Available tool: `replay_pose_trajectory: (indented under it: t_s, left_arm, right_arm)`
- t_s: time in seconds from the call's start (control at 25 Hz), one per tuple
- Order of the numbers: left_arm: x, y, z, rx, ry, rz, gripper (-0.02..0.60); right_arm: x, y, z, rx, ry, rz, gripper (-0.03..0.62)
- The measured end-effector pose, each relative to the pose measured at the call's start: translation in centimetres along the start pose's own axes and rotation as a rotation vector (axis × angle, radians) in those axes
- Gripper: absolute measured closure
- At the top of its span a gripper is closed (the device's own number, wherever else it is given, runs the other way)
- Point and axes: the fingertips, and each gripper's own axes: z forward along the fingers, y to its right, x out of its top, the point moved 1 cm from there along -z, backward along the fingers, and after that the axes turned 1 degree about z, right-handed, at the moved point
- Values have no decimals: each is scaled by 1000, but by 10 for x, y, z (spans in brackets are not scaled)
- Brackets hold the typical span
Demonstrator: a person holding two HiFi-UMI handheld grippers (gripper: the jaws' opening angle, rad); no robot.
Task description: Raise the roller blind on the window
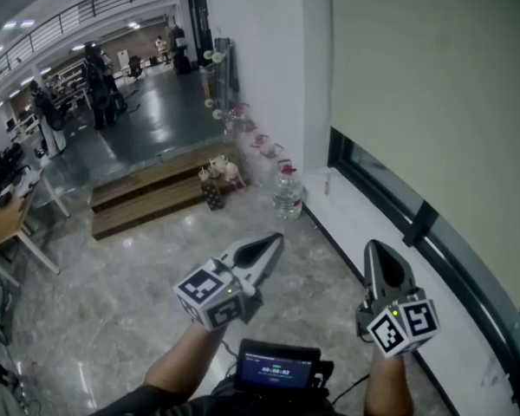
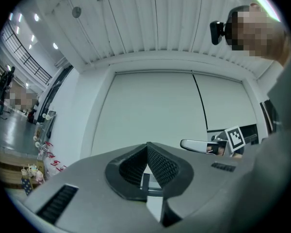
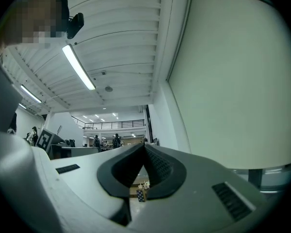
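Left gripper (image 1: 262, 251) jaws pressed together, empty; right gripper (image 1: 384, 258) likewise. Roller blind (image 1: 433, 85) down over window (image 1: 390, 193) at right.

Both jaws are closed and empty: the left hand-held gripper (image 1: 262, 251) and right hand-held gripper (image 1: 383, 258) are held forward side by side.

Dim interior; ceiling strip light (image 3: 78, 67) glares; fisheye edges.

Marble floor (image 1: 139, 293) bears 1 water bottle (image 1: 288, 194).
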Motion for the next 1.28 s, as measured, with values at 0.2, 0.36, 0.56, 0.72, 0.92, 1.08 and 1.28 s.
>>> replay_pose_trajectory:
  t_s: [0.2,0.36,0.56,0.72,0.92,1.08,1.28]
  left_arm:
    - [-1,-17,30,10,-4,3,589]
    - [-8,-37,54,3,-11,-5,589]
    - [-8,-74,79,-20,15,-5,589]
    - [-3,-108,100,-39,30,-1,589]
    - [-1,-154,117,-50,35,-4,589]
    - [3,-182,130,-94,33,38,589]
    - [3,-216,142,-119,37,40,589]
  right_arm:
    - [0,24,24,13,-2,11,592]
    - [-7,44,48,10,-4,10,592]
    - [-12,58,82,-27,-10,0,592]
    - [-15,71,114,-52,-17,-8,592]
    - [-22,83,154,-92,-26,-8,592]
    - [-25,90,182,-135,-17,-13,592]
    - [-29,93,215,-165,-27,-31,592]
